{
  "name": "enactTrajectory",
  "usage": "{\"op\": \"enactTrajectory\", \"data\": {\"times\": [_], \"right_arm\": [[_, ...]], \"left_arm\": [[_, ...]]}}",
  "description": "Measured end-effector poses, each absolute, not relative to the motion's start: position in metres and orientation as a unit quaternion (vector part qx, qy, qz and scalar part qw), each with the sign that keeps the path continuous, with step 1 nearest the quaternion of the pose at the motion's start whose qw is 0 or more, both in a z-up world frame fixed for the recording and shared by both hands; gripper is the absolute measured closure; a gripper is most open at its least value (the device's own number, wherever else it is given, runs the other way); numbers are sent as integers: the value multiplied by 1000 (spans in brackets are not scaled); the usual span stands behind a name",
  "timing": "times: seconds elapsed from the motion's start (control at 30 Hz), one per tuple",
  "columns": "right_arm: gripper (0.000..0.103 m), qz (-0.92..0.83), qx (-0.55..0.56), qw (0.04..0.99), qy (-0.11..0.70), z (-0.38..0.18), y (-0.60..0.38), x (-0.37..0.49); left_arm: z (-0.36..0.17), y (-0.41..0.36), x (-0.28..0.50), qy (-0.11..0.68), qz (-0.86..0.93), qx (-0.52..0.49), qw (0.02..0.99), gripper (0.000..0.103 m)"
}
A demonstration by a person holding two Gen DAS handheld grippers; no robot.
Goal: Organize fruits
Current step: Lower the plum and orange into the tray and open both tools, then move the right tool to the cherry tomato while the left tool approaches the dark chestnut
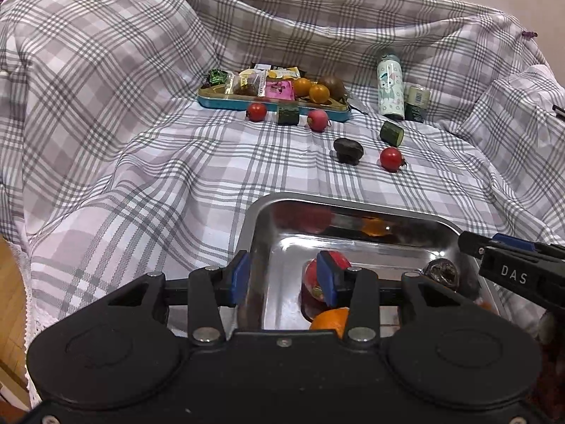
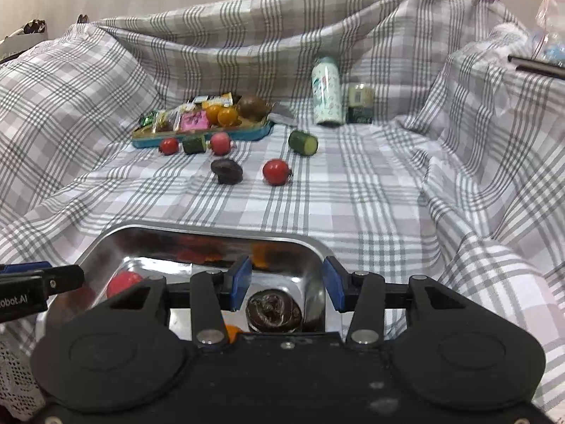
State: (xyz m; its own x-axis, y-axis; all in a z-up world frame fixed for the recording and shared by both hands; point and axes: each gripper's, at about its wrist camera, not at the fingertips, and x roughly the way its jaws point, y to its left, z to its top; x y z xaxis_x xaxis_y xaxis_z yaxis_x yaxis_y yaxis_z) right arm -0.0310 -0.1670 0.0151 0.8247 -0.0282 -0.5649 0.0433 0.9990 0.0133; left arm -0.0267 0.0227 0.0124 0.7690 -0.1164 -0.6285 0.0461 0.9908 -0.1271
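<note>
Both hand-held grippers hang over the steel tray [image 1: 356,212] at the near edge of the cloth-covered surface [image 1: 176,162], and both are released with nothing between their fingers. The left hand-held gripper [image 1: 284,281] straddles the tray's left wall; the right hand-held gripper [image 2: 287,284] sits over the tray's right end, directly above a dark fruit [image 2: 274,311] lying on the tray floor.

The tray already holds that dark fruit, a red fruit [image 1: 310,275] and an orange one [image 1: 330,319], so this looks like the pause between a drop and the next fetch.

Well apart from the tray, out on the cloth, lie a tomato [image 2: 275,172], a dark fruit [image 2: 227,170] near it, and a cucumber piece [image 2: 303,143] behind. Further back, just in front of the blue snack tray [image 2: 247,133], are a second tomato [image 2: 168,145], another cucumber piece [image 2: 194,144] and a pinkish-red fruit [image 2: 221,142], possibly a radish, though the view is too soft to say.

The next move likely calls for a reach forward to the nearest loose piece, fingers kept wide and lowered around it, since the round ones may roll on the wrinkled cloth.
</note>
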Motion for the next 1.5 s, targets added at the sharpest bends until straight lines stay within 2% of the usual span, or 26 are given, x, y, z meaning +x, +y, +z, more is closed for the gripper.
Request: {"op": "enactTrajectory", "data": {"times": [0.53, 1.03, 1.5], "right_arm": [[56, 32, 11, 952, 305, 40, -170, 3], [56, 20, 18, 948, 316, 50, -181, 94], [56, -7, 28, 942, 336, 33, -190, 167]], "left_arm": [[33, 23, 2, 319, -16, -24, 947, 53], [55, 20, 95, 313, -12, -13, 950, 53], [36, -1, 162, 345, -61, -11, 937, 53]]}}
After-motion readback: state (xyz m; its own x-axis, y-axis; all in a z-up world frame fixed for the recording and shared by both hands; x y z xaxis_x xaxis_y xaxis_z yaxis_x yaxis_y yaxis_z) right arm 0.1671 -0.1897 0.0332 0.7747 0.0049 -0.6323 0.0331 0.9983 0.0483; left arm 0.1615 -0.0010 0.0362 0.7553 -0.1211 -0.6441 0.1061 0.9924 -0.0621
